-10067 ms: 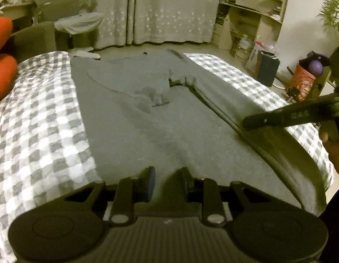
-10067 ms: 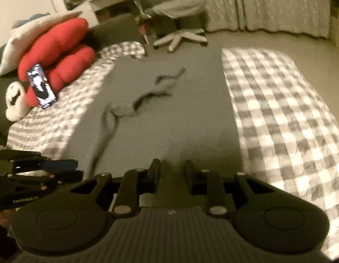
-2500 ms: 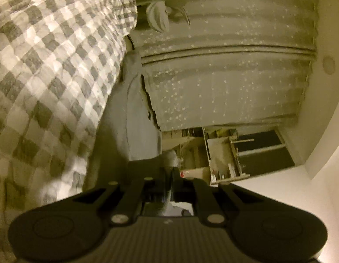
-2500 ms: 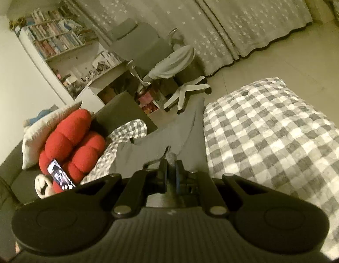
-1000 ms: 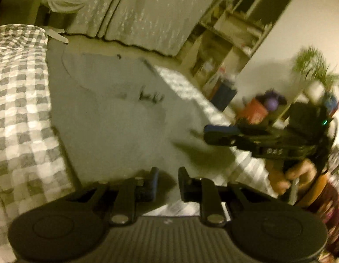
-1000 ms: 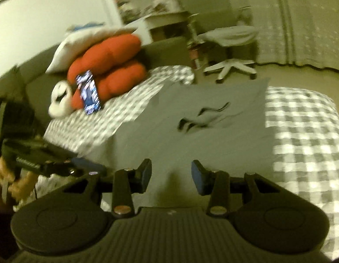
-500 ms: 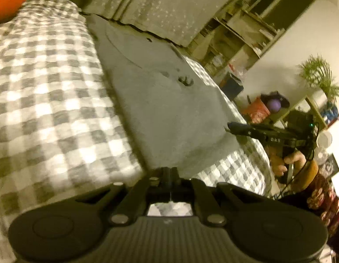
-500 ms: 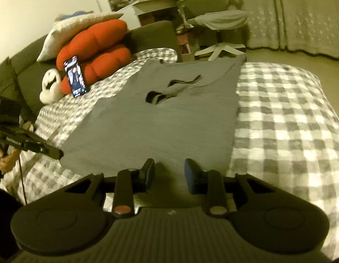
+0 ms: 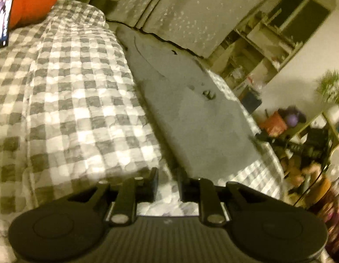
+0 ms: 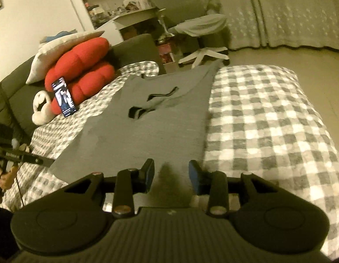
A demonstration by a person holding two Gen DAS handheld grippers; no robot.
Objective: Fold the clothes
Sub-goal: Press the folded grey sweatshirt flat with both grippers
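Observation:
A grey garment (image 10: 160,122) lies flat on the checkered bed (image 10: 263,118), with a dark slit opening (image 10: 134,112) near its middle. It also shows in the left wrist view (image 9: 191,118). My right gripper (image 10: 171,175) is open and empty, just above the garment's near edge. My left gripper (image 9: 167,183) is open and empty, over the bed cover by the garment's near left corner. The right gripper (image 9: 255,140) shows at the garment's far right corner in the left wrist view. The left gripper (image 10: 46,161) shows at the left corner in the right wrist view.
Red cushions (image 10: 81,70), a white pillow (image 10: 59,50), a phone (image 10: 64,97) and a white plush (image 10: 41,109) lie at the bed's head. An office chair (image 10: 202,35), curtains (image 10: 290,11), shelves (image 9: 268,43) and a plant (image 9: 331,87) surround the bed.
Both grippers carried the garment up folded, laid it down flat, and have opened. The left gripper was shut half a second ago and is now open; the right has widened.

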